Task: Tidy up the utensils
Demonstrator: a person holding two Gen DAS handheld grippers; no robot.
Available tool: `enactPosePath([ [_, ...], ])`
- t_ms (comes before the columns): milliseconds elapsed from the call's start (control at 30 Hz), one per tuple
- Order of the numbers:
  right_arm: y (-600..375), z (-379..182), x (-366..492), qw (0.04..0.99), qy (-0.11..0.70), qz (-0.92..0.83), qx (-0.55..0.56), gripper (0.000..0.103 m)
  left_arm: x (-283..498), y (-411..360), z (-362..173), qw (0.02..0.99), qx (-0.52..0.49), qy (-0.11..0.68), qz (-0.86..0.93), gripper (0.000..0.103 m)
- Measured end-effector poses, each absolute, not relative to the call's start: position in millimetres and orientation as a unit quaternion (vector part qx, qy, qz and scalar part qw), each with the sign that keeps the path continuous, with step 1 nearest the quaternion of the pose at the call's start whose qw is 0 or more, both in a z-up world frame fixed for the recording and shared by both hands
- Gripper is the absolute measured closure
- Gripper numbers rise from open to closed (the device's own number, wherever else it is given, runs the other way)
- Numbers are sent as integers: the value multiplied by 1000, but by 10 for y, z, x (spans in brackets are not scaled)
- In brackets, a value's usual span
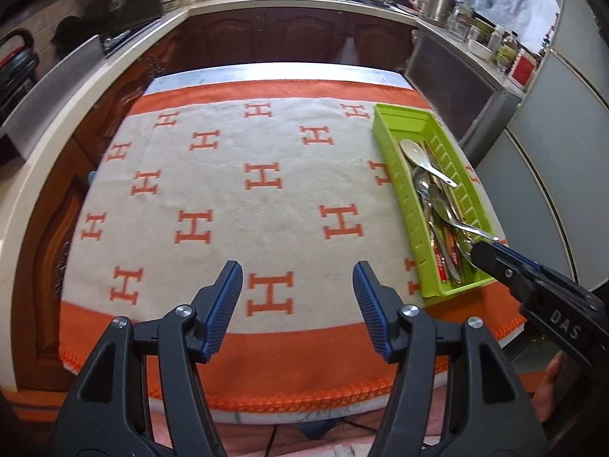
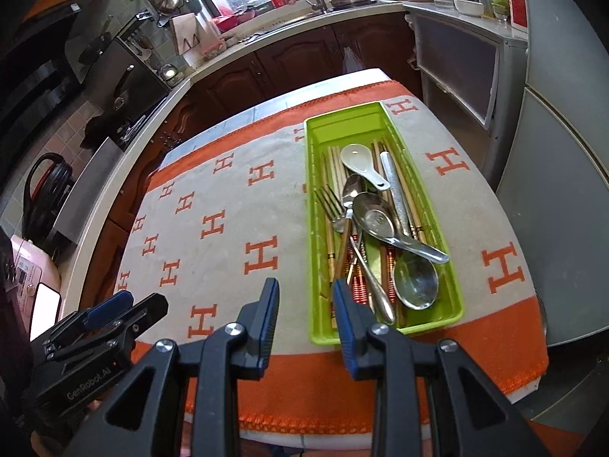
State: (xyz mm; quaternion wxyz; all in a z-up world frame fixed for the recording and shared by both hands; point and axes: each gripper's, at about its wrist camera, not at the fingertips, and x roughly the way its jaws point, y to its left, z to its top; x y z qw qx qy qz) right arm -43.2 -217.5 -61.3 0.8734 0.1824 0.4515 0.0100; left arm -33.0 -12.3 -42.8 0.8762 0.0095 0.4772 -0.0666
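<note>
A lime-green utensil tray lies on the right side of a cream blanket with orange H marks. It holds a white ceramic spoon, several metal spoons, a fork and chopsticks, all piled lengthwise. My left gripper hangs open and wide over the blanket's near middle, with nothing between its fingers. My right gripper hovers at the tray's near end. Its jaws stand apart by a narrower gap, and nothing is between them.
The blanket's orange border hangs over the table's near edge. Dark wood cabinets under a pale counter wrap the left and far sides. A grey fridge stands close on the right. A person's hand holds the right gripper.
</note>
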Motion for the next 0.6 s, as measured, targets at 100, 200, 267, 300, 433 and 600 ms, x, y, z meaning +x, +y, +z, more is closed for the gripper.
enactPosePath([
  [100, -2010, -491, -489, 879, 444, 31, 173, 74, -393, 28, -316, 885, -7, 463, -54, 45],
  [200, -1839, -374, -518, 887, 432, 45, 156, 74, -481, 115, -198, 895, -13, 443, -47, 44],
  [267, -1754, -329, -526, 891, 426, 51, 148, 69, -537, 164, -134, 903, -13, 428, -39, 41],
  [300, -1710, -308, -532, 893, 422, 53, 145, 65, -558, 190, -113, 904, -15, 425, -35, 39],
  [433, -1597, -272, -530, 899, 412, 53, 141, 63, -586, 269, -80, 906, -21, 422, -28, 38],
  [600, -1511, -295, -493, 899, 413, 51, 138, 63, -559, 306, -120, 904, -19, 425, -32, 36],
])
